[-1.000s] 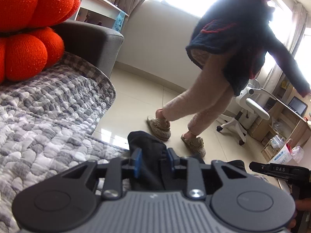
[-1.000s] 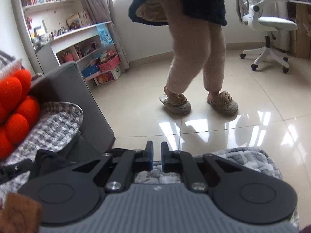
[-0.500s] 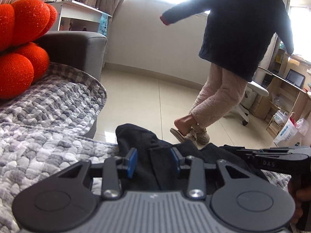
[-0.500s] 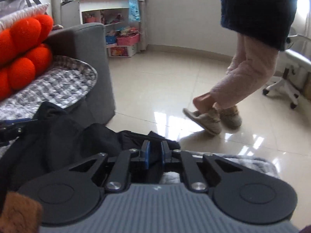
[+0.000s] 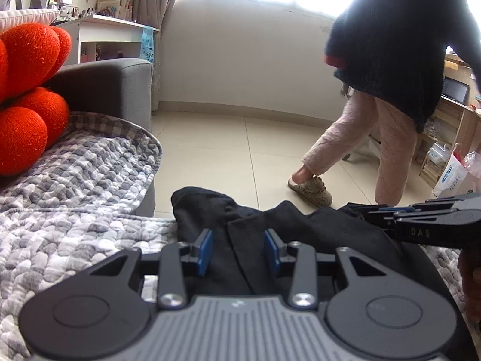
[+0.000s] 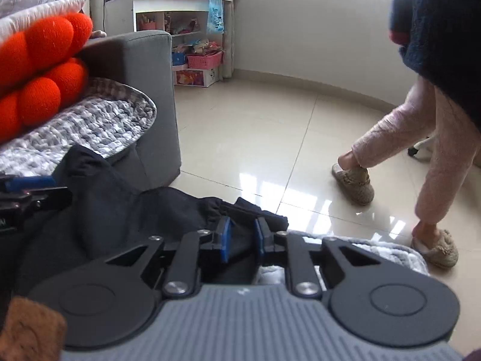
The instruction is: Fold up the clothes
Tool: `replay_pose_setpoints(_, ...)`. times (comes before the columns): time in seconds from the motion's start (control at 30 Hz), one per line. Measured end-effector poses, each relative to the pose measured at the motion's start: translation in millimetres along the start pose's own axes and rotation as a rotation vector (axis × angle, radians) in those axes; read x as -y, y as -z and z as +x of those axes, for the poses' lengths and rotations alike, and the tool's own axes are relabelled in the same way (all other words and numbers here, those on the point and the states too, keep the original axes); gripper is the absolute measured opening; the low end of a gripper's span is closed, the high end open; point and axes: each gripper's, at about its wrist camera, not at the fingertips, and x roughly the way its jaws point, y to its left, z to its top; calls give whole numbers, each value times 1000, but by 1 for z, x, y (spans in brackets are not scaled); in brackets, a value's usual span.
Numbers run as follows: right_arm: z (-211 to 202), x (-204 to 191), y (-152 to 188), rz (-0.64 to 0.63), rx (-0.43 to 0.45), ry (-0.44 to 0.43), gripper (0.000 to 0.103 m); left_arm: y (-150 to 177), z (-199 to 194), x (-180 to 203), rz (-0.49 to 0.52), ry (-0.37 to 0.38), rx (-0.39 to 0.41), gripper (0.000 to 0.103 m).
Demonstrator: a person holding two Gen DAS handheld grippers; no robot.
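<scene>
My right gripper (image 6: 242, 236): jaws have just been opening, now a narrow gap, with a fold of the dark garment (image 6: 99, 207) between the blue pads (image 6: 225, 239); I can't see them pressing on it, so I read it as let go. My left gripper (image 5: 238, 251): jaws moderately apart, cloth between them, no pinch visible. The garment lies bunched on the grey quilted cover (image 5: 75, 186) at the sofa's front edge, both grippers over it. Step in hand, I judge: releasing after laying a fold. Next calls for finding a fresh edge and re-gripping. A person in pink trousers (image 6: 421, 150) crosses the tiled floor (image 6: 255, 138), well apart.
</scene>
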Motion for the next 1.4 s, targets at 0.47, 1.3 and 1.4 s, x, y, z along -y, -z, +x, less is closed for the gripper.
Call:
replay_pose_setpoints(0.47, -7, -11, 4, -51, -9, -50, 24, 2, 3, -1, 5, -15, -27, 39)
replay_pose_setpoints(1.3, -11, -3, 8, -9, 3, -82, 42, 4, -26, 28, 109, 64, 57, 40)
replay_pose_setpoints(1.4, -10, 3, 9, 16, 7, -104, 42, 12, -9, 35, 152, 39, -12, 40)
